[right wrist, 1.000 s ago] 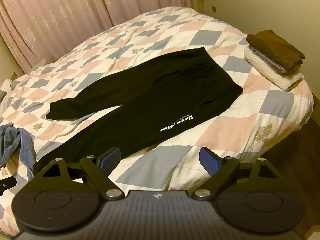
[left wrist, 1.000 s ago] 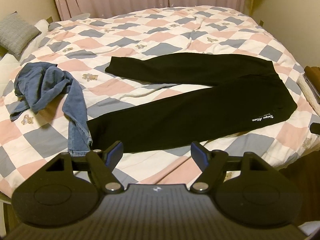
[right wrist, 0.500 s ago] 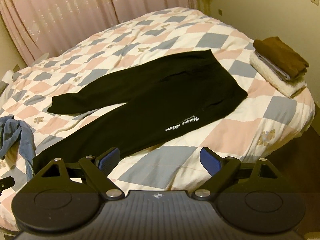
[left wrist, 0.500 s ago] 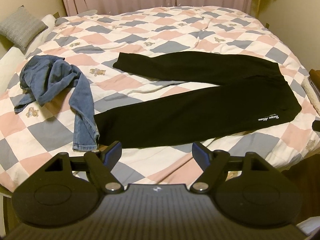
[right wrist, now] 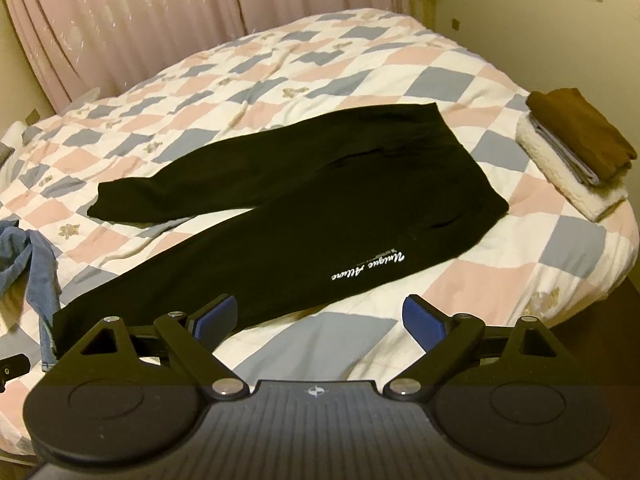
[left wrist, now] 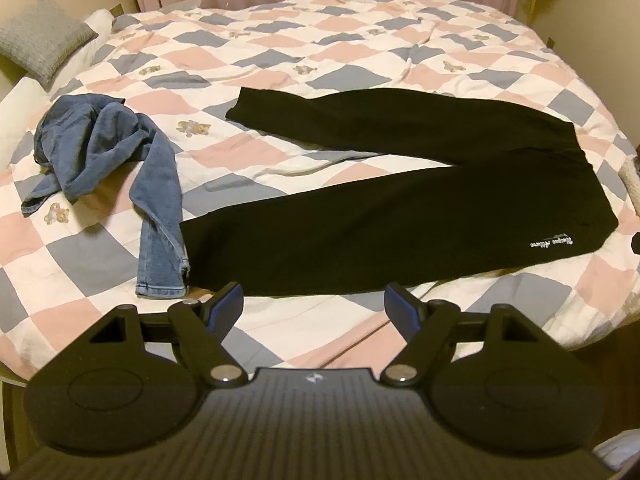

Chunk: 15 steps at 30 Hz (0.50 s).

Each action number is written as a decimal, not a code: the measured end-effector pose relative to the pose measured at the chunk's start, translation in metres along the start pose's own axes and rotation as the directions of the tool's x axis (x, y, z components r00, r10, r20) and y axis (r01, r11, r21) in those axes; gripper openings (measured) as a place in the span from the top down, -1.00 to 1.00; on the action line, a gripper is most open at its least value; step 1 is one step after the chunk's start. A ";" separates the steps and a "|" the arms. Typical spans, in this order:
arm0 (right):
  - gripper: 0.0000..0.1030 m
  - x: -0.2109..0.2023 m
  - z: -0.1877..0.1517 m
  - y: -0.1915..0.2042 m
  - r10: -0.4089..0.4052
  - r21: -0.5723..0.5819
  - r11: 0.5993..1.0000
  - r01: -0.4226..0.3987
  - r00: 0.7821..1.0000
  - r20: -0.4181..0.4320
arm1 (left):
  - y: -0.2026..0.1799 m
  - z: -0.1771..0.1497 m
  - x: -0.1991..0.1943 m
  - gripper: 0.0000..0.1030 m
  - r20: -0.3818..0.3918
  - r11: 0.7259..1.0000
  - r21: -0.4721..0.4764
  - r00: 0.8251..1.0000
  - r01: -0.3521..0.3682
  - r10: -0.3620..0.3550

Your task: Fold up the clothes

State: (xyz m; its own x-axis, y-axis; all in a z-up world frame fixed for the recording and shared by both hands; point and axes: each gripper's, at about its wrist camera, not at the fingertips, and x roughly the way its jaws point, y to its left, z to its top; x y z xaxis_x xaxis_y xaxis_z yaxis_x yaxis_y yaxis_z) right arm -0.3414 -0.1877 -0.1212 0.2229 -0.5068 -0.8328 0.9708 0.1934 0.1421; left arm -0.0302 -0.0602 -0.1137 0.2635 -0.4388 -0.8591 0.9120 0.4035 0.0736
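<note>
Black pants (left wrist: 400, 216) lie flat and unfolded on the bed (left wrist: 280, 64); jeans (left wrist: 108, 156) crumpled at left. We judge only the folded stack (right wrist: 576, 148) done. Left claw (left wrist: 313, 307) and right claw (right wrist: 320, 316) both wide, empty.

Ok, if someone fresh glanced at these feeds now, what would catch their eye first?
The black trousers spread flat across the middle of the checked quilt, legs splayed apart, white script near the waist. Next, the crumpled blue jeans beside the near leg's cuff, and a folded stack at the bed's right edge. Both the left gripper and right gripper hover open, holding nothing.
</note>
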 end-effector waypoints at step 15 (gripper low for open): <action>-0.81 0.130 0.110 -0.056 0.013 -0.112 0.993 -0.034 0.984 -0.178 | -0.091 0.087 0.102 -0.46 -0.145 0.994 -0.100 0.989 -0.039 0.024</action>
State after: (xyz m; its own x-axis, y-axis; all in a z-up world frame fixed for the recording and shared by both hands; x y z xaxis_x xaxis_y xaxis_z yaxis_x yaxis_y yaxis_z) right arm -0.3573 -0.3570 -0.1782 0.2163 -0.3466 -0.9127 0.9467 0.3029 0.1093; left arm -0.0587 -0.2115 -0.1643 0.2368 -0.3083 -0.9213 0.8650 0.4988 0.0554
